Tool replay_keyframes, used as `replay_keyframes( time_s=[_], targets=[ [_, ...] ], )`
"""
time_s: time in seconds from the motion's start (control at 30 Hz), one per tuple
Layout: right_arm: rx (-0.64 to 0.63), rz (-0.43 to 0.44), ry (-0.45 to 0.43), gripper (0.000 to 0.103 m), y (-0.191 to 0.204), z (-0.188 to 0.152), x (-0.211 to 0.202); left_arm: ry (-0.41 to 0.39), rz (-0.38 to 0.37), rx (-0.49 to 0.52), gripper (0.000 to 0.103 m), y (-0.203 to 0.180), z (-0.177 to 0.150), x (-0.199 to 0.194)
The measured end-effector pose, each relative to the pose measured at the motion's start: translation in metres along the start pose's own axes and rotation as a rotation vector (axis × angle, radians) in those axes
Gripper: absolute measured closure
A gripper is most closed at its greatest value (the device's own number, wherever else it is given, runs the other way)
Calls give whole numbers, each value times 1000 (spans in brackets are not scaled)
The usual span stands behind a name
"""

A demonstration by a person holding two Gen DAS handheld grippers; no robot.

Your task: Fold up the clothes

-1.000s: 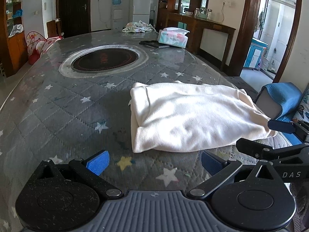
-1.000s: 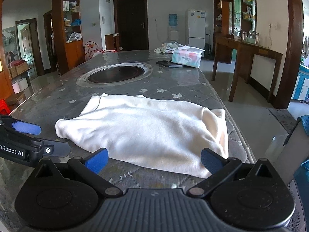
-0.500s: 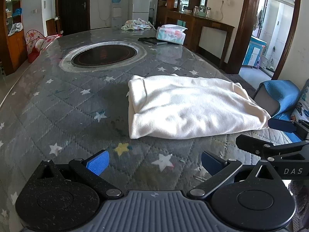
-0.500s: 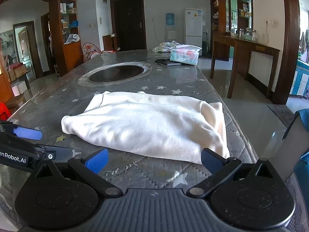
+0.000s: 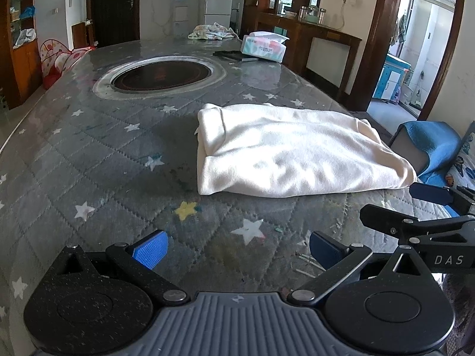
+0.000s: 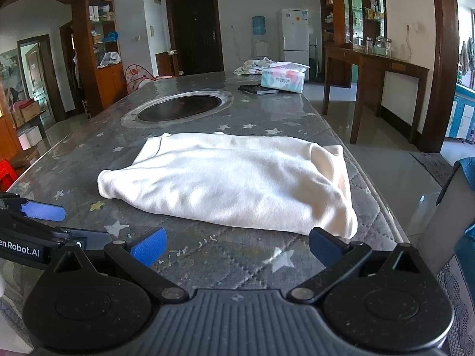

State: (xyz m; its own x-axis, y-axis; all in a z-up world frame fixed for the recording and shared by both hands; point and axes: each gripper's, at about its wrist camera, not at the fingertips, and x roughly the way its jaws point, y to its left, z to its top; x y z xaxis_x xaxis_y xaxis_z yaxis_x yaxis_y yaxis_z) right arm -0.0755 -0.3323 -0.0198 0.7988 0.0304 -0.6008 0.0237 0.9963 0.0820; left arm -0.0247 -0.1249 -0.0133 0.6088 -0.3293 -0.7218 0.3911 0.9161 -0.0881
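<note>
A cream-white garment [image 5: 285, 154] lies folded into a thick, rumpled rectangle on the long table [image 5: 89, 154], whose grey quilted cover is dotted with stars. It sits toward the table's right-hand side, its far right end close to the edge, and nothing is touching it.

The left gripper [image 5: 237, 247] hangs low over the cover on the near side of the cloth, its jaws spread wide with only bare quilting and a white star between the blue pads; it has hold of nothing. The right gripper [image 6: 236, 244] is just the same: jaws wide apart, empty, poised near the garment's front edge, its right pad close to the cloth's near corner, though from this angle I cannot tell whether it actually brushes the fabric. Each tool shows at the edge of the other's view, so they stand side by side, near one another.

Beyond the garment a round dark cooktop [image 5: 161, 74] is set in a metal ring in the middle of the table. At the far end sit a tissue box [image 5: 262, 49], a flat dark object [image 5: 236, 55] just beside it, and a crumpled patterned cloth [image 5: 212, 31]. A blue chair [image 5: 430, 145] stands off the table's right side.
</note>
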Motion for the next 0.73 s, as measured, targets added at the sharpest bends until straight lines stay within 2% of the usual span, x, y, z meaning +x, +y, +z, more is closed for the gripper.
replay_keyframes(
  time_s=[0.73],
  targets=[
    [25, -5, 1, 0, -3, -4, -2, -2, 3, -4, 0, -2, -3, -1]
  ],
)
